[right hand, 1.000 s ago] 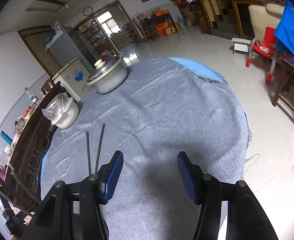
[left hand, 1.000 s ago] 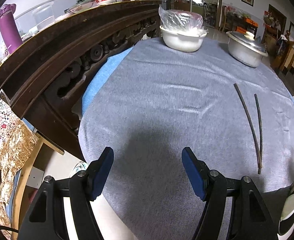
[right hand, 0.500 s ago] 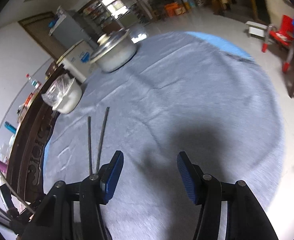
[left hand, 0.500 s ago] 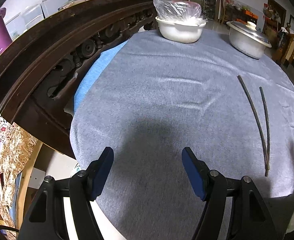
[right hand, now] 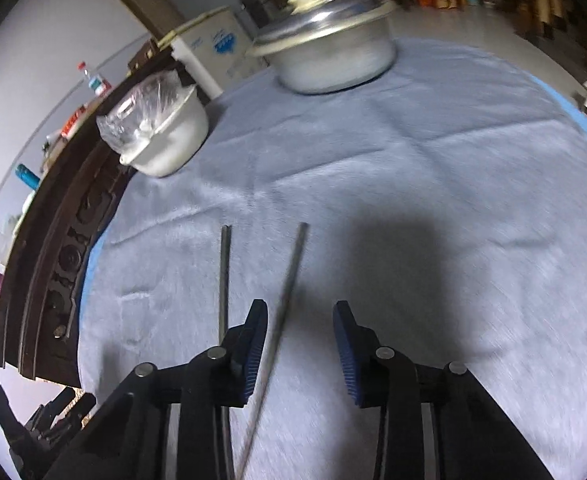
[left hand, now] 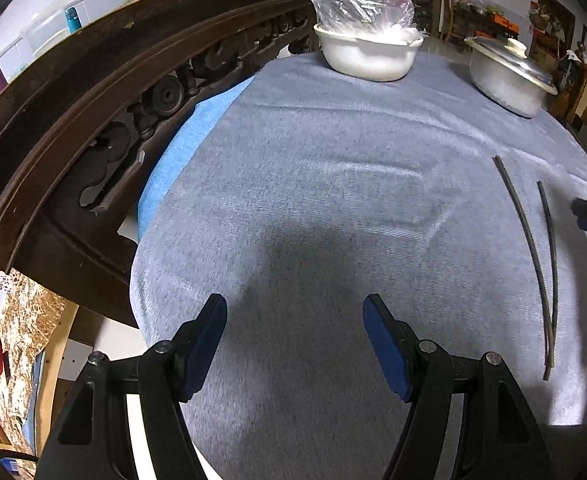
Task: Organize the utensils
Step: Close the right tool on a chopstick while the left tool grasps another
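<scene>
Dark, thin, matte chopsticks [right hand: 289, 276] noted flat on the grey tablecloth [right hand: 433, 184]: two long rods, close at the near ends, splayed at the far ends. Right gripper [right hand: 299, 344] low over the cloth, jaws apart and empty; one rod between its blue pads [right hand: 343, 340], the other [right hand: 224, 272] just outside the left finger. Left gripper [left hand: 295, 340] jaws wide apart, nothing held; chopsticks [left hand: 533, 256] well off to its right. Beyond both grippers: white bowl under plastic film [left hand: 367, 52], lidded metal pot [right hand: 325, 48]. Carved dark wood rail [left hand: 93, 112] along the left.
</scene>
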The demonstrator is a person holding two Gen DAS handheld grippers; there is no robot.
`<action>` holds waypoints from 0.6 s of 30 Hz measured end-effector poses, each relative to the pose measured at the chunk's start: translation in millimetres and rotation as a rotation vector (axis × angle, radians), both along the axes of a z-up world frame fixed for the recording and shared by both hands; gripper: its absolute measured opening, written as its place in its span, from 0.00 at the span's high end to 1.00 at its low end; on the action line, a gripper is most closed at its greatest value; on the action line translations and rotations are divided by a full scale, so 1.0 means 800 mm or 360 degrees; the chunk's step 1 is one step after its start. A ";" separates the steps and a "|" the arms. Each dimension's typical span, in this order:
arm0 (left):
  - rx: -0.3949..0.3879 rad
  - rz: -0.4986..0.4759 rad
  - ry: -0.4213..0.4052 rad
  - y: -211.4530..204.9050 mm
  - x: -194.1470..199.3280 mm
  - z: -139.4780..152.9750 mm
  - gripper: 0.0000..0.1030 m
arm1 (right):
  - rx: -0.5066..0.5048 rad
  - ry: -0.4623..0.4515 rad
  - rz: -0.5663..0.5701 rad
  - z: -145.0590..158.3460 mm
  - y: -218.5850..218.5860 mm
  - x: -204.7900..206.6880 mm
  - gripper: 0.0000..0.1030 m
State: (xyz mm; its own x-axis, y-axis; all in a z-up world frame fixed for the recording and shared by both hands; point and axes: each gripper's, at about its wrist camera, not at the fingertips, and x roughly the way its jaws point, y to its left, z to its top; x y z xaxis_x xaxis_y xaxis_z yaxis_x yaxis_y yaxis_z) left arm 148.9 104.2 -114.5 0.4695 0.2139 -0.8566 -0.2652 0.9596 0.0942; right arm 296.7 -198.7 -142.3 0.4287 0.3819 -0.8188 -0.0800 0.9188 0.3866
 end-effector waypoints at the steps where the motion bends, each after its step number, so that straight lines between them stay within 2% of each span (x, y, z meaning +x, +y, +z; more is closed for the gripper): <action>1: -0.0003 0.0002 0.0004 0.002 0.002 -0.001 0.31 | -0.0019 0.0025 0.0011 -0.004 0.006 0.009 0.68; 8: 0.0006 -0.0011 -0.0016 0.009 0.016 0.006 0.31 | -0.0210 0.0164 0.0041 -0.026 0.044 0.041 0.78; 12: -0.0008 -0.0055 -0.0031 0.005 0.030 0.015 0.31 | -0.0304 0.0155 0.0028 -0.028 0.052 0.044 0.91; 18: -0.0080 -0.0221 -0.0045 -0.022 0.069 0.025 0.31 | -0.0377 0.0087 0.0054 -0.027 0.046 0.039 0.92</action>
